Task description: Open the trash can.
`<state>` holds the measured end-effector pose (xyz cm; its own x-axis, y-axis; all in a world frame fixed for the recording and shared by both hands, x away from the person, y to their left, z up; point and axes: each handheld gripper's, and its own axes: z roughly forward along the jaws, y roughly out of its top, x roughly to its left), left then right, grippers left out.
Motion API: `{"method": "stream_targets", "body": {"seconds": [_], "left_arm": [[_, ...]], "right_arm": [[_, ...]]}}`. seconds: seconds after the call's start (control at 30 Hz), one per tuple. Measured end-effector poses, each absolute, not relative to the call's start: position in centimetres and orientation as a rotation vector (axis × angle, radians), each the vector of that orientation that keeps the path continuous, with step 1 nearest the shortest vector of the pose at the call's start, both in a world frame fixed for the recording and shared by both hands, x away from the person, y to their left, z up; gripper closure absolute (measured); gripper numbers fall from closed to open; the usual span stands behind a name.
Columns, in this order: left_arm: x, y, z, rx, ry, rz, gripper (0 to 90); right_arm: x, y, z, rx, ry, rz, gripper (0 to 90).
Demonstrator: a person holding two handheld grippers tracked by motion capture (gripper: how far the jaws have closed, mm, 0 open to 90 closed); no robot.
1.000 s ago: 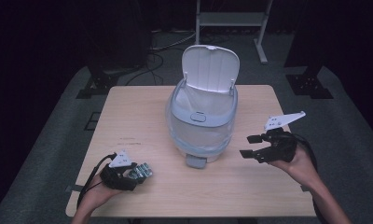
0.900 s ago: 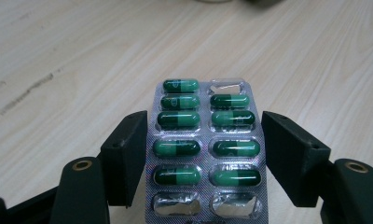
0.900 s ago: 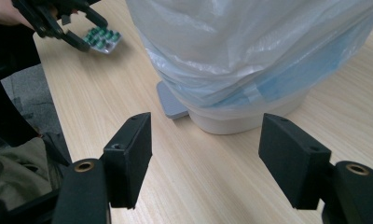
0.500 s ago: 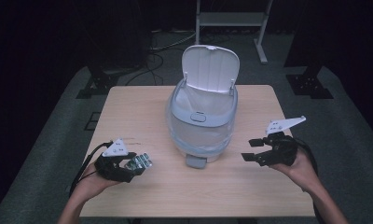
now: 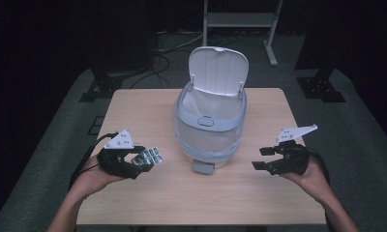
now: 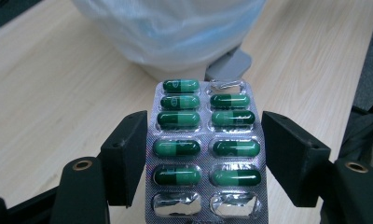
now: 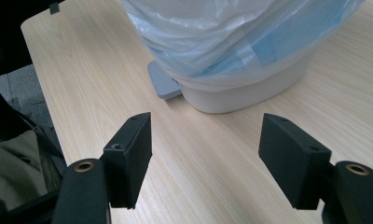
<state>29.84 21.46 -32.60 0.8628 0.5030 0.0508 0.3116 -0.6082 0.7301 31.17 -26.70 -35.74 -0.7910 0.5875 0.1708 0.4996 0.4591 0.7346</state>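
My left gripper grips a blister pack of green capsules; right gripper open, empty. Pedal bin: lid up, plastic liner inside.

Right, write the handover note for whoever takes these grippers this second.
Left gripper: jaws closed on the sides of a blister pack of green capsules, three pockets already empty, held above the table, left of the bin.
Right gripper: open, empty, hovering over the table on the bin's right.
Pedal bin: middle of the table, lid up, plastic liner inside, pedal facing the person.
Done: pack picked up, lid open.
Left, probably: carry the pack over the opening and release it; nothing of it is in the bin yet.
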Motion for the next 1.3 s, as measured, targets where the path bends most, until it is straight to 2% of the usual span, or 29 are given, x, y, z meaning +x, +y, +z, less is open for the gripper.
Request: {"method": "stream_targets", "body": {"seconds": [0.6,1.3], "left_arm": [[31.7,19.6,-26.1,2.266,0.499,0.361,33.4],[34.4,17.5,-21.4,2.260,0.461,0.361,33.4]], "right_arm": [[30.9,-27.4,-37.1,1.001,2.590,1.222,32.7],[30.8,-27.9,-38.5,1.052,2.578,1.228,32.7]]}}
